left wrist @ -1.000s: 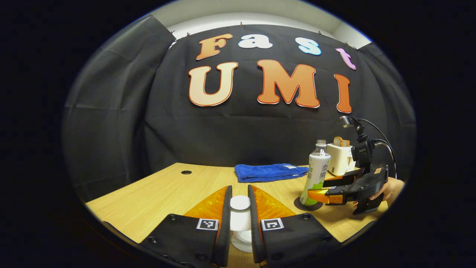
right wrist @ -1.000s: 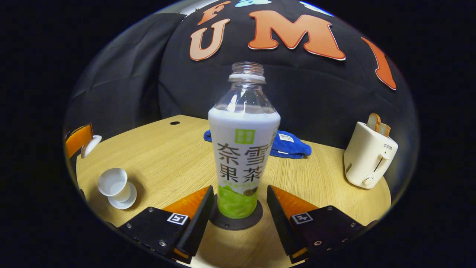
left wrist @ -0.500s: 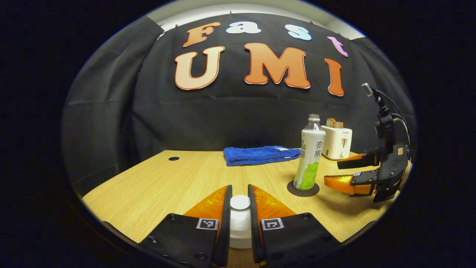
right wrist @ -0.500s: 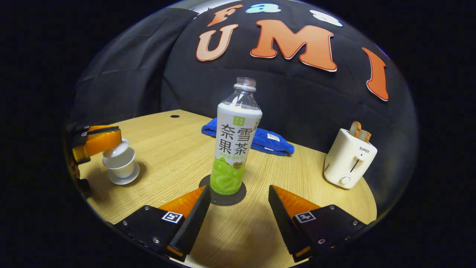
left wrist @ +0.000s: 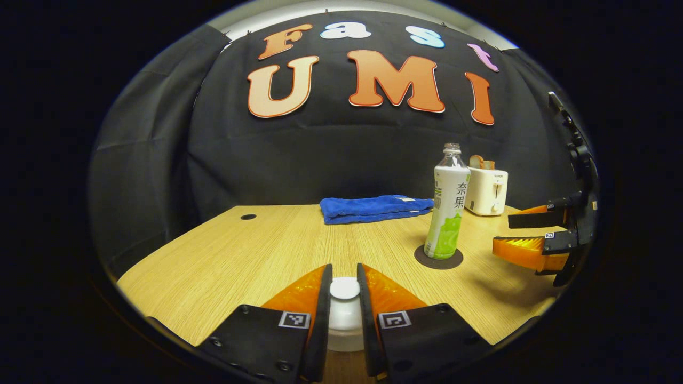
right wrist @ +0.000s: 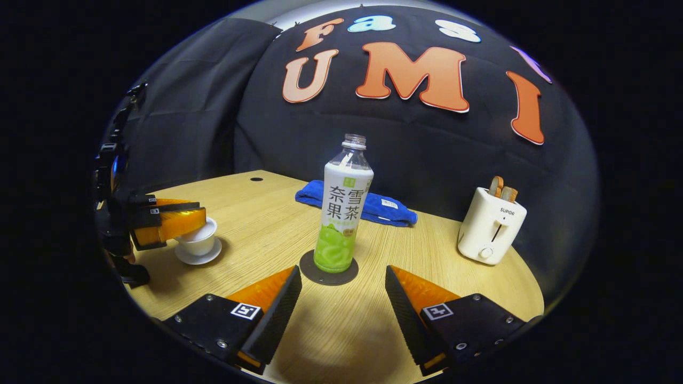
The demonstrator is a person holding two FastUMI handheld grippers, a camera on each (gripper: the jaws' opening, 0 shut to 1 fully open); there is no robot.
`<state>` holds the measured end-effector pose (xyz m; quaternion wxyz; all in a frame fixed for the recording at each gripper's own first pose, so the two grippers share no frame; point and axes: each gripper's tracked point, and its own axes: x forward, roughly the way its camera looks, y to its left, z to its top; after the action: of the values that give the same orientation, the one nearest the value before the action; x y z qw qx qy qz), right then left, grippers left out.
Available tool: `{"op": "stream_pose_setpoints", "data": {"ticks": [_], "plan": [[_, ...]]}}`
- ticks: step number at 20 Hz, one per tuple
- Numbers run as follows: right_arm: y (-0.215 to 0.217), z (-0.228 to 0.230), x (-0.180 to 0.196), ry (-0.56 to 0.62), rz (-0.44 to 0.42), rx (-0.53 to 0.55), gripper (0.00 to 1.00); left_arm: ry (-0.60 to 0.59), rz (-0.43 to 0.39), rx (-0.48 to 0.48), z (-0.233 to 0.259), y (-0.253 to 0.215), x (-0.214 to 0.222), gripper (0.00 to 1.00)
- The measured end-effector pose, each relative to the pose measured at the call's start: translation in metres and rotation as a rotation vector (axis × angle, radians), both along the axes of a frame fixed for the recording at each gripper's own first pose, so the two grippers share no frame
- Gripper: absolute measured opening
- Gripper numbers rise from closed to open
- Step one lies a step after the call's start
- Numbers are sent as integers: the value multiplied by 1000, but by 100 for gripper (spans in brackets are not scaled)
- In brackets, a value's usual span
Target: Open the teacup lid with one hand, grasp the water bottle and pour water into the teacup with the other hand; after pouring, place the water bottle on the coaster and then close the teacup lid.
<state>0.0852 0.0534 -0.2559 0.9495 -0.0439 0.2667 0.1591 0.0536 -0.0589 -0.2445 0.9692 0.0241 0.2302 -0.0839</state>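
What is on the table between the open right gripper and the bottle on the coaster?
Nothing: in the right gripper view, bare wooden table separates the right gripper from the white-and-green plastic bottle on its dark round coaster.

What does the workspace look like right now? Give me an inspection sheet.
Surface: wooden table, dry as far as visible.
Job's things: water bottle upright, uncapped, on coaster; lid over teacup, which stands on saucer.
Clutter: blue towel; toaster with bread.
Grippers: left gripper shut on lid; right gripper open, short of the bottle.
Cables: nothing seen.
Surroundings: black cloth wall.
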Motion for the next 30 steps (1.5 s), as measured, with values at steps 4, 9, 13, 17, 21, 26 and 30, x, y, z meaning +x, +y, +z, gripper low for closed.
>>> {"op": "stream_pose_setpoints", "data": {"ticks": [4, 9, 13, 17, 21, 26, 30], "plan": [[-8, 14, 2, -43, -39, 18, 95, 6, -16, 4, 0, -6, -3, 43], [-26, 45, 7, -131, -99, 22, 94, -97, 25, 10, 35, 0, 6, 71], [-39, 82, 13, -239, -161, 31, 94, -206, 31, -23, 82, -6, 15, 95], [-50, 114, 14, -303, -216, 69, 94, -320, 79, -149, 138, -6, 20, 94], [-65, 142, 12, -367, -253, 55, 94, -392, 96, -182, 177, -4, 28, 95], [-84, 155, 6, -418, -315, 10, 94, -431, 96, -159, 192, -8, 31, 97], [-86, 158, -2, -417, -330, 9, 94, -427, 120, -104, 193, -3, 39, 95]]}}
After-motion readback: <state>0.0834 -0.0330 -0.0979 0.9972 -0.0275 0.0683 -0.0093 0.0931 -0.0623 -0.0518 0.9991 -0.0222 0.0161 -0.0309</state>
